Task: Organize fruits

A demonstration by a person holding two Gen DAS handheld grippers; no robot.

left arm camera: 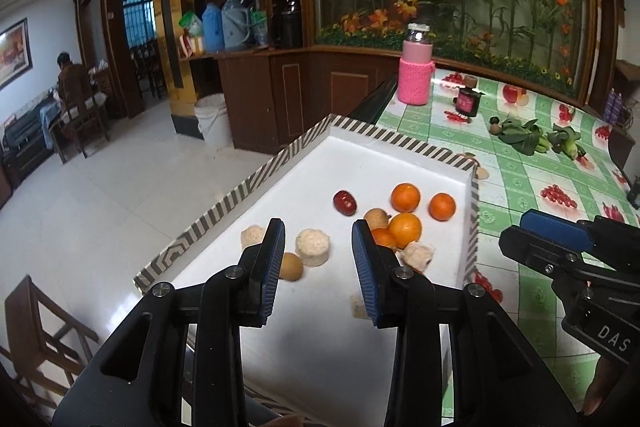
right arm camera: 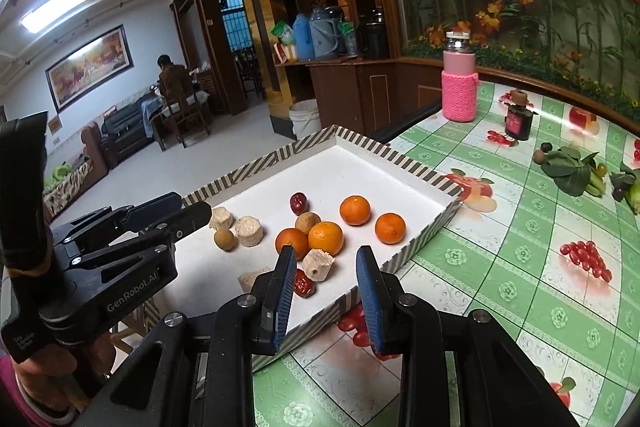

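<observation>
A white tray with a striped rim (left arm camera: pixel 248 183) (right arm camera: pixel 400 159) lies at the table's left edge. In it are several oranges (left arm camera: pixel 405 197) (right arm camera: pixel 355 210), a red date (left arm camera: pixel 345 202) (right arm camera: pixel 298 203), a second date (right arm camera: pixel 304 285), brown longans (left arm camera: pixel 291 267) (right arm camera: pixel 224 239) and pale cylindrical pieces (left arm camera: pixel 313 247) (right arm camera: pixel 249 230). My left gripper (left arm camera: pixel 319 227) (right arm camera: pixel 196 211) hovers over the tray's near part, open, with nothing held. My right gripper (right arm camera: pixel 326 251) (left arm camera: pixel 516 231) hangs above the tray's near right rim, jaws apart and empty.
On the green checked tablecloth (left arm camera: pixel 520 187) stand a pink knit-sleeved bottle (left arm camera: pixel 416 75) (right arm camera: pixel 459 83) and a small dark jar (left arm camera: pixel 467 103), with leafy greens (left arm camera: pixel 520 135) (right arm camera: pixel 572 171) farther right. Left of the table are floor, a wooden chair (left arm camera: pixel 36 327) and a white bucket (left arm camera: pixel 212 119).
</observation>
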